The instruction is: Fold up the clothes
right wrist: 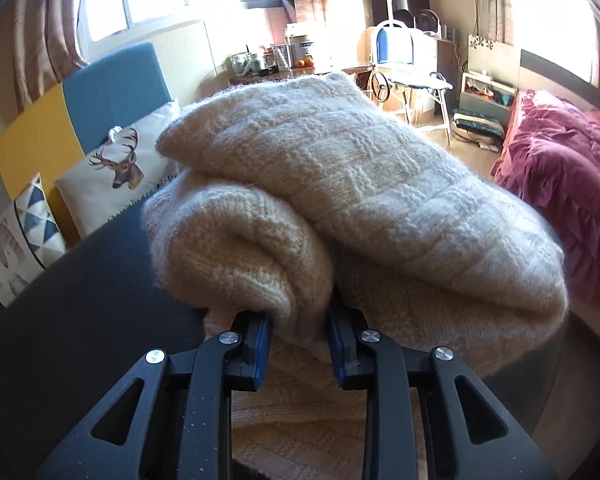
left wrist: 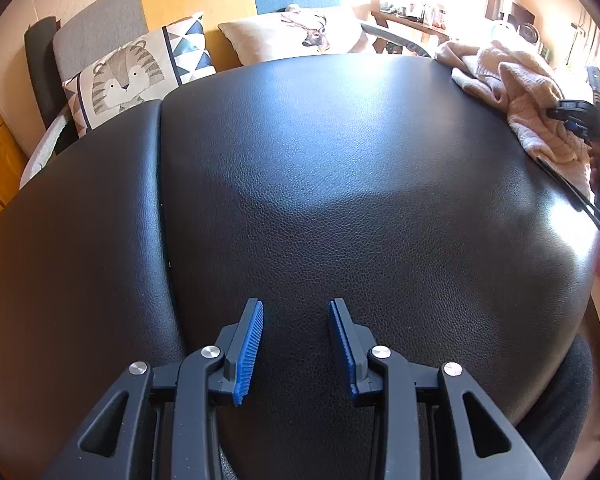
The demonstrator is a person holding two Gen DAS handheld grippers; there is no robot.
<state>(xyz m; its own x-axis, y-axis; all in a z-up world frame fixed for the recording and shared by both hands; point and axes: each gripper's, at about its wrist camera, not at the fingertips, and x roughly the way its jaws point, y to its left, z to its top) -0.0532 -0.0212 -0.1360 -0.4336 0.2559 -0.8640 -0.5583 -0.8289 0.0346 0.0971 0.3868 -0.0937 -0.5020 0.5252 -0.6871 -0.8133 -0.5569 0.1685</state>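
A cream knitted sweater (right wrist: 339, 184) lies bunched in thick folds on the black leather surface (right wrist: 84, 280). In the right wrist view my right gripper (right wrist: 300, 316) has its blue pads closed on a rolled fold at the sweater's near edge. The left wrist view shows the same sweater (left wrist: 519, 92) at the far right corner of the surface, with the right gripper (left wrist: 575, 120) at it. My left gripper (left wrist: 296, 308) hangs over the bare black leather surface (left wrist: 339, 160) near its front, open, with nothing between its fingers.
A tiger cushion (left wrist: 120, 80) and a deer cushion (left wrist: 296, 34) lean behind the surface's far edge. A seam (left wrist: 160, 184) splits the leather at the left. A black cable (left wrist: 579, 196) trails along the right edge. A red bedspread (right wrist: 571, 184) lies beyond the sweater.
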